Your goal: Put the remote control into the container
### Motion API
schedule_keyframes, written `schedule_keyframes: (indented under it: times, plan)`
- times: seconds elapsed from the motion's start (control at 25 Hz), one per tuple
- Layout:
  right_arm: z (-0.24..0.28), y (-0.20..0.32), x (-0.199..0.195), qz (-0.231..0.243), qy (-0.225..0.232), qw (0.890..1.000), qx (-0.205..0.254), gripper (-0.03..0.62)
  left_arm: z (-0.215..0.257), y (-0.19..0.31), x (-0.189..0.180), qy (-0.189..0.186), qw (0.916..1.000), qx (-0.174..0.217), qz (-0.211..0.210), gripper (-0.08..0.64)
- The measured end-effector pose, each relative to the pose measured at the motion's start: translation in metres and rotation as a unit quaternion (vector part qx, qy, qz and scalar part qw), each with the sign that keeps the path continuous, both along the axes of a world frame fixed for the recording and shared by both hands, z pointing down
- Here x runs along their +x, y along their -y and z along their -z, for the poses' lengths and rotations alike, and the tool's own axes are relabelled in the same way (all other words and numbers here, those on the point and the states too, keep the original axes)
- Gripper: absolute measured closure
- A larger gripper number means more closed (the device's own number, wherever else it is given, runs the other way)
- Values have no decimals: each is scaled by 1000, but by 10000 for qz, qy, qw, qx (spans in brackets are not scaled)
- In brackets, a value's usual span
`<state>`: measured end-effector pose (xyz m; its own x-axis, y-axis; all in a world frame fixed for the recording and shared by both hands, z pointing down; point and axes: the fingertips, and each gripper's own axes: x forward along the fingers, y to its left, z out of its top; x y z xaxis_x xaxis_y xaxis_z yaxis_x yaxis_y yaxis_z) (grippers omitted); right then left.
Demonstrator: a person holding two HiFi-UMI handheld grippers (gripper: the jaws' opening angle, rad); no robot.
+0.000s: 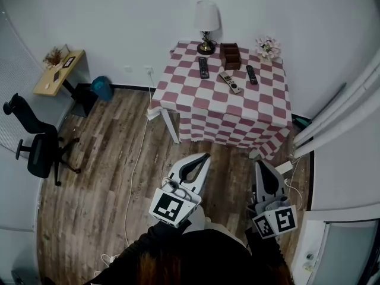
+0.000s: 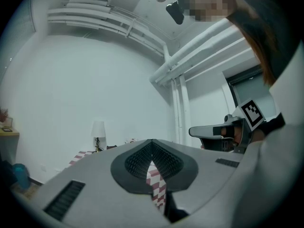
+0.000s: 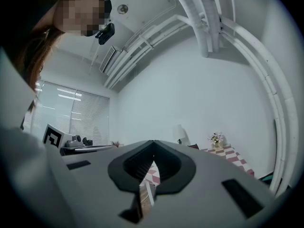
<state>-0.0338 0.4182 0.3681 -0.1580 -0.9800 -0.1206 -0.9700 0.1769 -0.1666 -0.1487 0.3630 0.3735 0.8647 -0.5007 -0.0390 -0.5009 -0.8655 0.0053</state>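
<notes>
Three remote controls lie on the checked table (image 1: 237, 114): a black one (image 1: 203, 67) at the left, a grey one (image 1: 230, 82) in the middle, a black one (image 1: 252, 74) at the right. A dark brown wooden container (image 1: 230, 56) stands behind them. My left gripper (image 1: 203, 158) and right gripper (image 1: 259, 164) hang over the floor in front of the table, well short of it. Both are shut with nothing between the jaws. In the left gripper view the right gripper (image 2: 194, 131) shows at the side.
A lamp (image 1: 206, 24) and a flower pot (image 1: 268, 47) stand at the table's back. A black office chair (image 1: 35, 144) and a small wooden desk (image 1: 61, 71) are at the left. White cables (image 1: 138, 159) run over the wood floor. White pipes (image 1: 338, 108) rise at the right.
</notes>
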Motion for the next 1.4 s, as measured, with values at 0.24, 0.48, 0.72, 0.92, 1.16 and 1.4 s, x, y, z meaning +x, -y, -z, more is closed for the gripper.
schedule_keyframes:
  times: [0.24,0.48,0.72,0.92,1.16,1.4]
  plan:
    - [-6,20,14,-76,53,9999,-54,577,-6,24,12,33,10000,-47,-46,558]
    - [-1,55,25,-120,80,9999,-50,577,0,63,27,28,9999,-9,-140,558]
    - [4,104,31,-145,94,9998,-42,577,6,115,35,58,9999,14,-151,558]
    - [7,144,37,-176,73,9998,-27,577,9,158,38,86,9998,89,-134,558]
    - [11,187,43,-297,35,9995,-31,577,11,199,41,19,9996,-9,-271,558]
    - [10,220,47,-354,7,9994,-57,577,10,233,42,-22,9995,-27,-304,558]
